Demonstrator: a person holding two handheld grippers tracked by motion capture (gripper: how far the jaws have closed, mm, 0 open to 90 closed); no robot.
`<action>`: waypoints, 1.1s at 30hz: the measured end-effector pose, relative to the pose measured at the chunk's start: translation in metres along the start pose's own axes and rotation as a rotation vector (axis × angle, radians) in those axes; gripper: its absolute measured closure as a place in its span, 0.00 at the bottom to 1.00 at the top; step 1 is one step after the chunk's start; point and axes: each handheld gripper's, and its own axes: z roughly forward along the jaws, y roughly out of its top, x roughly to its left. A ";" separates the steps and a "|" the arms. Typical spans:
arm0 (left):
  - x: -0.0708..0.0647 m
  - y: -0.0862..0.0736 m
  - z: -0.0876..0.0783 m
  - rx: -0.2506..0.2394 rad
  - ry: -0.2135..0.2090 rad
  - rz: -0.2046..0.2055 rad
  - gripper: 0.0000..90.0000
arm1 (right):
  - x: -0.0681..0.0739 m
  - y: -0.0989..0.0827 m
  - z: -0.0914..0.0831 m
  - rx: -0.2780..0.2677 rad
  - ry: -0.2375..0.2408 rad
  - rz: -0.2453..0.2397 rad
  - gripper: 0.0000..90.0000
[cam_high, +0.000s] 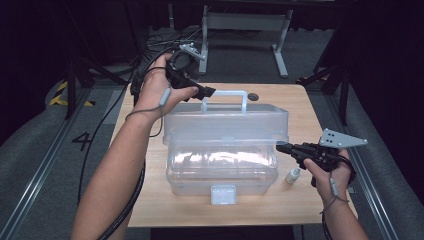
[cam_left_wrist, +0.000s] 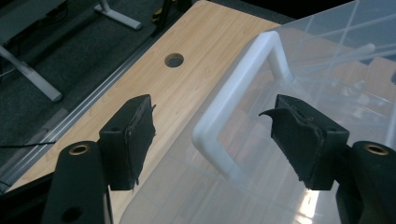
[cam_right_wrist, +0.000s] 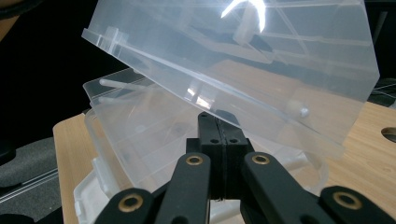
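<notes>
Clear plastic storage box with white carry handle (cam_high: 224, 102) sits mid-tabletop (cam_high: 150, 210), lid (cam_high: 225, 124) raised, tilted toward 12 o'clock. Step: opening lid. Left tool (cam_left_wrist: 212, 133) spread wide about handle, pads off it. Right tool (cam_right_wrist: 218, 135) shut, empty, tips at lid's 3 o'clock edge. Next: steady lid, ease fully back. Small white bottle (cam_high: 293, 175) at 4 o'clock.

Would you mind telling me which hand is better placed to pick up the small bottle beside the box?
Probably the right: its gripper is nearer the small bottle; the left gripper is behind the box.

Grey carpet floor (cam_high: 45, 150), metal frame (cam_high: 245, 22) (white), dark surroundings
</notes>
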 end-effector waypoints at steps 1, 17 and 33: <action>-0.001 -0.002 -0.003 -0.006 0.010 -0.003 0.33 | 0.000 0.001 0.001 0.000 0.001 -0.001 1.00; -0.007 -0.054 -0.055 -0.139 0.052 -0.086 0.32 | -0.007 0.008 0.005 -0.012 0.010 0.004 1.00; -0.020 -0.109 -0.078 -0.233 0.118 -0.069 0.27 | -0.010 0.018 0.008 -0.009 -0.013 0.014 1.00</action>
